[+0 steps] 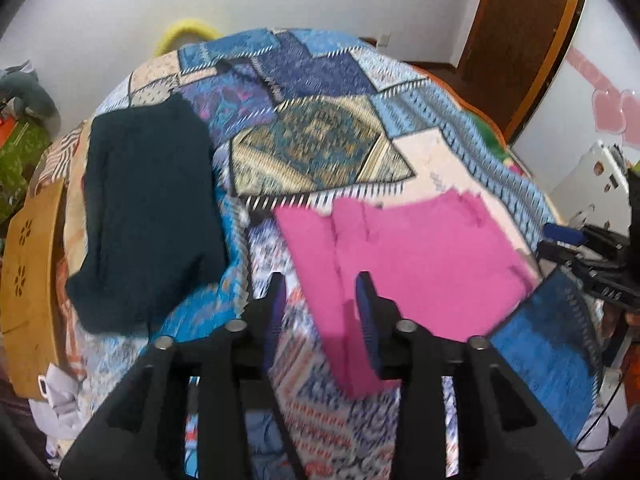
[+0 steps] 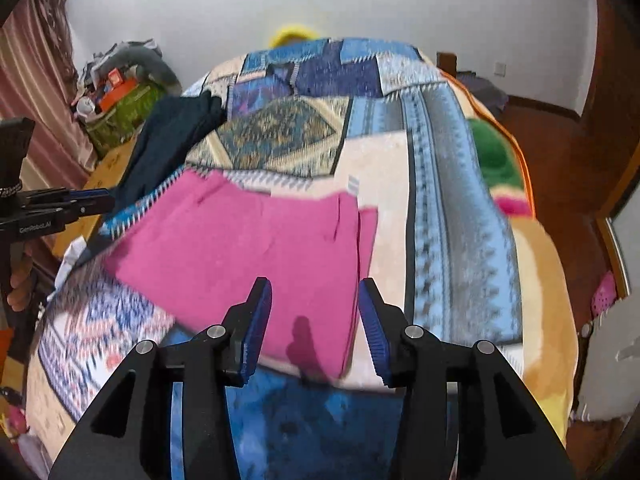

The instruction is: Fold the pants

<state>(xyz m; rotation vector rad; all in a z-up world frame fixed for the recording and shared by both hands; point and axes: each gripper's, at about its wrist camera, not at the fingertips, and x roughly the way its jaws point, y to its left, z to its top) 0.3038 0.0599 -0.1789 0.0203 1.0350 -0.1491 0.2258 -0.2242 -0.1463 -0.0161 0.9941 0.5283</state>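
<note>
Bright pink pants (image 1: 420,256) lie folded flat on the patterned bedspread (image 1: 320,140). In the left wrist view my left gripper (image 1: 321,298) hovers open over their left edge, with nothing pressed between its blue pads. In the right wrist view the pink pants (image 2: 248,248) lie under my right gripper (image 2: 314,286), which is open above their near right corner, clear of the cloth. The right gripper (image 1: 580,248) also shows at the right edge of the left wrist view. At the left edge of the right wrist view, the left gripper (image 2: 60,208) is in view as well.
A dark folded garment (image 1: 148,216) lies on the bedspread left of the pants. A wooden board (image 1: 32,272) stands at the bed's left side. Beyond it are a green bag (image 2: 120,112) and clutter. A brown door (image 1: 520,40) is at the back right.
</note>
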